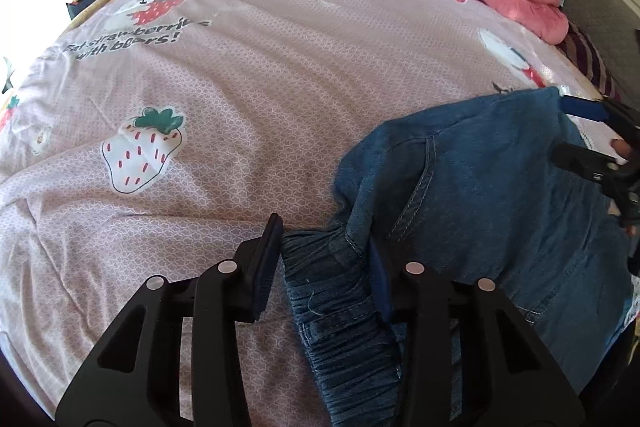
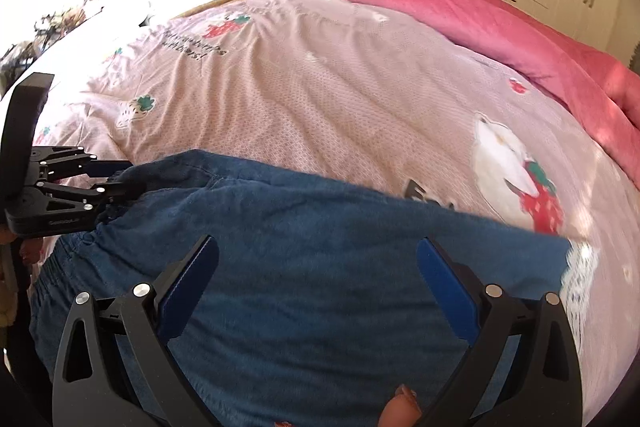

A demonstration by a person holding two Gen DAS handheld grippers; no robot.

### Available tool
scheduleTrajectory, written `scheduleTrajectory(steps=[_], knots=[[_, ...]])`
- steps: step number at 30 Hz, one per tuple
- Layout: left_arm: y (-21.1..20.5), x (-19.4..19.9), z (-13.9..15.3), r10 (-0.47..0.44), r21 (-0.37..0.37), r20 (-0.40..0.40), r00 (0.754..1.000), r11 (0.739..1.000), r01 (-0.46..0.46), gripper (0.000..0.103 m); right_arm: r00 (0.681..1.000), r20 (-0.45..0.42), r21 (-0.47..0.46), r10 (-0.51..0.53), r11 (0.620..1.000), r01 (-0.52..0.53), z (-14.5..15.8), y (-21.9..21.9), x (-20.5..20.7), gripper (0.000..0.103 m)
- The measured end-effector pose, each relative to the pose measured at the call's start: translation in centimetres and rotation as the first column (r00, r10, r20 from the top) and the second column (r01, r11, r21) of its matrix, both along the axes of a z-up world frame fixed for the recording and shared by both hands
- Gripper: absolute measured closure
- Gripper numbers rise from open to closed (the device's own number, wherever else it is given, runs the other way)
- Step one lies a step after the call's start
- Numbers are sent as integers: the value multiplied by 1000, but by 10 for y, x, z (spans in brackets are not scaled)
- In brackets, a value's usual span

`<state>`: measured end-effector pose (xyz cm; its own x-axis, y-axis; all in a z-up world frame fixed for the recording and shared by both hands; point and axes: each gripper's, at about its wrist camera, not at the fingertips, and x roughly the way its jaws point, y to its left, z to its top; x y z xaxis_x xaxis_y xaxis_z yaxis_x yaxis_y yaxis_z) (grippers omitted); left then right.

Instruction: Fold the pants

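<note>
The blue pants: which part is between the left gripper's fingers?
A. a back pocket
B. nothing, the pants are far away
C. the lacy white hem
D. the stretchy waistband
D: in the left wrist view the gathered waistband of the pants sits between the left gripper fingers, while the lacy hem lies at the other end, on the bed.

Our left gripper around the gathered waistband of the blue pants on our strawberry-print quilt.
</note>
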<state>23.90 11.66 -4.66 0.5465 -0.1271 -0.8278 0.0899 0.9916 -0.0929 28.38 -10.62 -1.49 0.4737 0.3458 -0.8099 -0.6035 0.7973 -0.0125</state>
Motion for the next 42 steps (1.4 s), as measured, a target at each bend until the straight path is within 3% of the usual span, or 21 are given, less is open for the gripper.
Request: scheduleTrajectory(steps=[7,13,14,16,17,19,23,27,31,37,42], knots=[[5,-18,28,0,-33,156,988,999,6,73,987,-21,-85,158,984,-159,-5,39,31,4],[9,-27,41,1,-59,221,975,998,12,73,938,-58,-207,341,915,-345,-14,69,45,6],[9,-27,42,-1,-59,227,974,998,15,73,933,-69,-212,354,908,-361,-16,72,46,11],[7,-28,42,-10,-48,233,972,999,22,73,913,-111,-184,394,894,-408,-18,75,45,66],[6,-29,42,-10,-47,232,973,999,21,73,904,-121,-168,410,889,-426,-17,76,41,81],[4,-30,41,-9,-42,229,973,999,19,73,895,-93,-173,436,878,-446,-13,77,29,93],[9,-35,44,5,-52,246,969,999,8,73,920,-11,-148,392,909,-389,9,64,6,96],[10,-46,50,-1,-59,275,961,998,18,73,944,61,-57,323,946,-320,46,38,-27,96],[2,-66,61,-33,-42,333,942,998,49,73,948,106,-21,300,954,-299,68,24,-66,96],[-16,-107,71,-89,27,409,908,996,86,72,954,113,30,277,959,-282,75,5,-124,96],[-23,-146,67,-100,10,407,908,994,105,72,961,87,84,264,959,-271,61,-9,-167,96]])
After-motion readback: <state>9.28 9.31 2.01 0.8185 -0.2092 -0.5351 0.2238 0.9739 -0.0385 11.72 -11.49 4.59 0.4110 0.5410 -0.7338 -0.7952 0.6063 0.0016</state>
